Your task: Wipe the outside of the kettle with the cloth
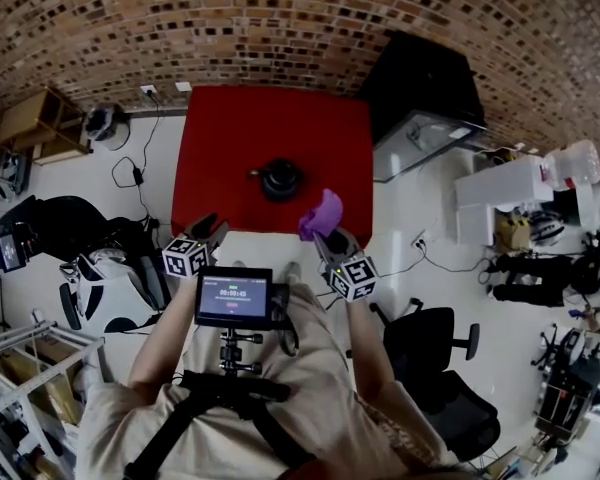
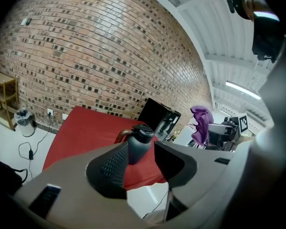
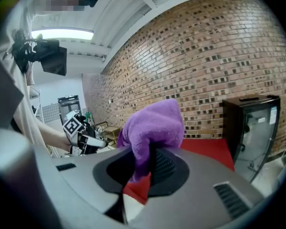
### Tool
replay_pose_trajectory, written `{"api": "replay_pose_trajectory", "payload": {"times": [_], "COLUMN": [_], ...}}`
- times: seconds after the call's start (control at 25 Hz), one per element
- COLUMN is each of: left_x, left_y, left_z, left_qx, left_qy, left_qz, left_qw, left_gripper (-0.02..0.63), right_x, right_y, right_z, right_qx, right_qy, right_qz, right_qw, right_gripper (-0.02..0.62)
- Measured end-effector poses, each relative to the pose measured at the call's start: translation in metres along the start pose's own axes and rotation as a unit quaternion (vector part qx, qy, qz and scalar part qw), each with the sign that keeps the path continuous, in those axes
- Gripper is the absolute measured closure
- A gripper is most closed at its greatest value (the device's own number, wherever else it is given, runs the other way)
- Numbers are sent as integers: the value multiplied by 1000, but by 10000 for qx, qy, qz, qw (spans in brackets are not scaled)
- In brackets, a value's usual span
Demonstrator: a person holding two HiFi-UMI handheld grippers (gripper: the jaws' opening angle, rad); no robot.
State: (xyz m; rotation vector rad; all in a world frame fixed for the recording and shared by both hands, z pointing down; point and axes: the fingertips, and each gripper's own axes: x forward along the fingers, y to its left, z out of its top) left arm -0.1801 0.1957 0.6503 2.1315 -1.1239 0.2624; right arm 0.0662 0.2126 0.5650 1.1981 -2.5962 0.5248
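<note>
A dark kettle stands upright near the middle of the red table. Both grippers hover just short of the table's near edge, apart from the kettle. My left gripper is open and empty; in the left gripper view the kettle shows far off through the gap of the left gripper. My right gripper is shut on a purple cloth. In the right gripper view the cloth bunches up above the right gripper and hides the kettle.
A black cabinet stands right of the table against the brick wall. A black office chair is at the person's right. A wooden shelf and a bin sit at the far left. Cluttered gear lines both sides.
</note>
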Motion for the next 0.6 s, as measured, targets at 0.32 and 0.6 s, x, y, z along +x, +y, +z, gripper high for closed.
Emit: {"api": "replay_pose_trajectory", "payload": {"times": [0.32,0.6], "left_x": [12,19], "left_y": [-14,-20], "left_z": [-7,-12], "left_qx": [-206,-382], "left_qy": [-19,27], "left_qz": [69,50], "left_qw": [9998,9993], "left_gripper": [447,457], "right_x": [-6,-13], "right_y": [-13,-26], "right_z": [-1,-6], "right_qx": [50,213], "right_qy": [-18,-29], "right_qz": [101,143], "right_qw": [9999,9997], "right_gripper": [512,512]}}
